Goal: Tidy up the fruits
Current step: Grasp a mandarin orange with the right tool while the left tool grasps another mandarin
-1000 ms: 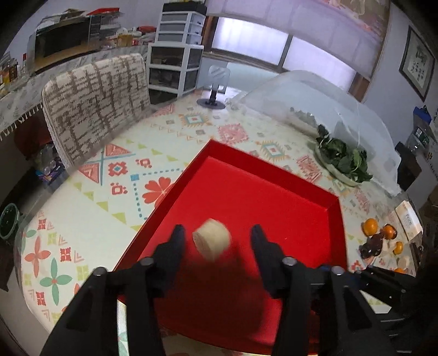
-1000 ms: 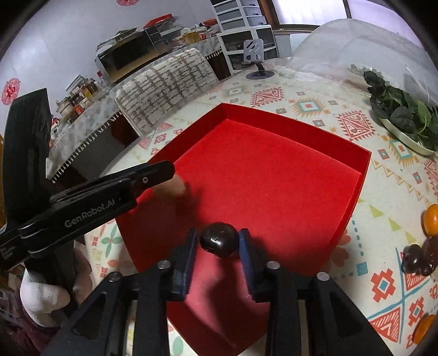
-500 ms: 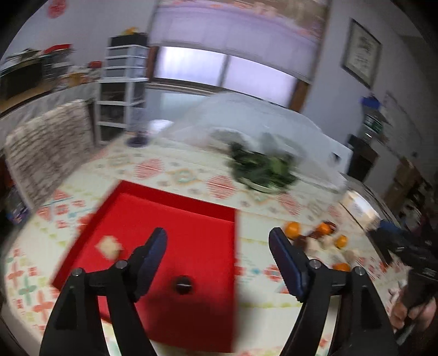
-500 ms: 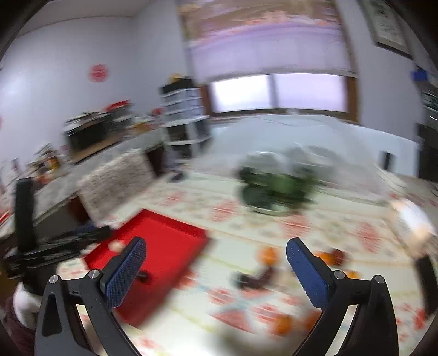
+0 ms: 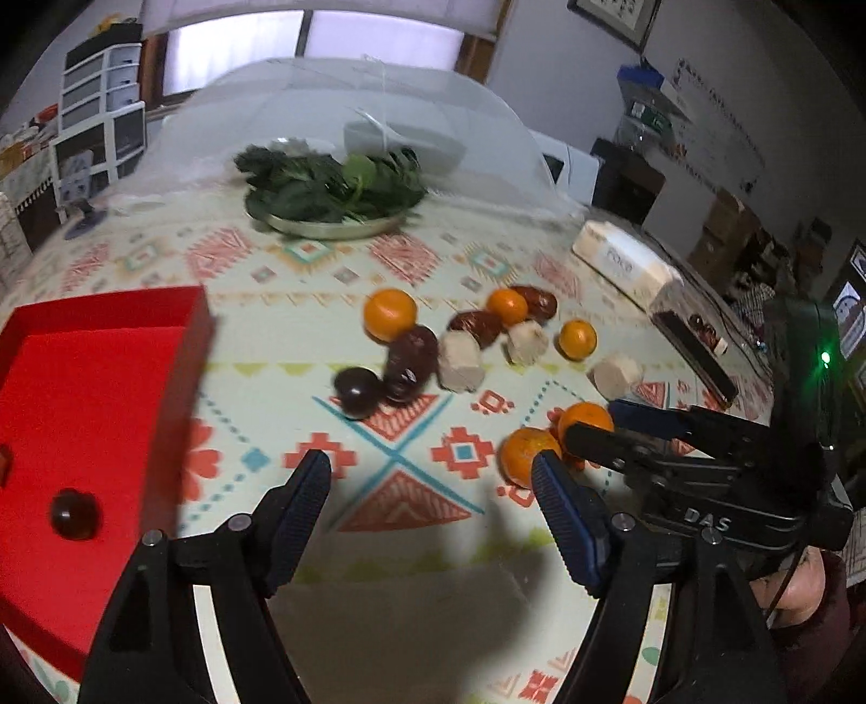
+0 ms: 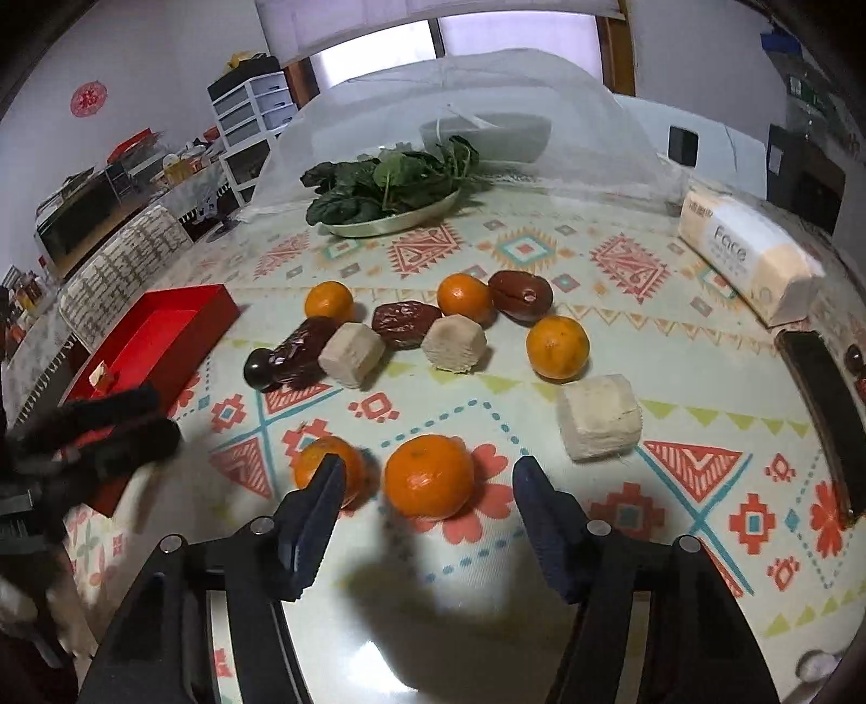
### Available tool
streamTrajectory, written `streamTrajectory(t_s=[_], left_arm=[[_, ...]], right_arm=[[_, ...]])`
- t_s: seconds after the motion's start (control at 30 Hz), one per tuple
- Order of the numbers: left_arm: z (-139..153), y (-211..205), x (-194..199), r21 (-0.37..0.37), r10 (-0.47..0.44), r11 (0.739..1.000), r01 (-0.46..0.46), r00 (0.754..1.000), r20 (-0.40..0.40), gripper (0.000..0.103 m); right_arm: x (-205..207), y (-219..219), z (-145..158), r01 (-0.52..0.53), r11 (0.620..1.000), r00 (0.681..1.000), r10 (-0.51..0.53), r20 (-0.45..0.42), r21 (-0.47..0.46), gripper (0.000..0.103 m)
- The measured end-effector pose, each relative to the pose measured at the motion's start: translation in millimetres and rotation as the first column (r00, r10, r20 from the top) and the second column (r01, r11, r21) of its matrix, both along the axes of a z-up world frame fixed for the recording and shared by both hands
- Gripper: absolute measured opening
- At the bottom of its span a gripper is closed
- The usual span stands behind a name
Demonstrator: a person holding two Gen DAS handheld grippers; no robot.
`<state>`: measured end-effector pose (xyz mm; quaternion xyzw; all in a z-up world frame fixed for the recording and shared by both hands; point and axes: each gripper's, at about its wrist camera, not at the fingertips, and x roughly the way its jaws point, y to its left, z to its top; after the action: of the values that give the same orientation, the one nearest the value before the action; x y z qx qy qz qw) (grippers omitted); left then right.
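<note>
Straddling orange (image 6: 429,476), right gripper (image 6: 425,514) spread

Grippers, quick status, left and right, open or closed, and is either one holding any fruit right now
Left gripper: open, holding nothing.
Right gripper: open, holding nothing; an orange sits on the table between its fingers, ungripped.

A lived-in home dining room: a table under a patterned tablecloth (image 6: 519,249), a mesh food cover (image 6: 460,108) over a plate of leafy greens (image 6: 389,184), a pack of facial tissues (image 6: 741,249), white plastic drawer units (image 6: 254,113) by the window, a framed picture (image 5: 611,16) and a red paper decoration (image 6: 88,100) (the festive sort) on the walls
</note>
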<state>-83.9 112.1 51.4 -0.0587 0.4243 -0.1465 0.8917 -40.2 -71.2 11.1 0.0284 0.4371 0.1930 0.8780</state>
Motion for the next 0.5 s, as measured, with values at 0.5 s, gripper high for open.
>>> streamTrajectory(t_s=[0.5], left_arm=[[-31.6, -69.6, 26.6, 0.110, -0.114, 0.987, 0.118, 0.992, -0.047, 0.075]], right_arm=[[-2.9, -33.8, 5.2, 0.059, 0.993, 0.998, -0.058, -0.010, 0.102, 0.039]])
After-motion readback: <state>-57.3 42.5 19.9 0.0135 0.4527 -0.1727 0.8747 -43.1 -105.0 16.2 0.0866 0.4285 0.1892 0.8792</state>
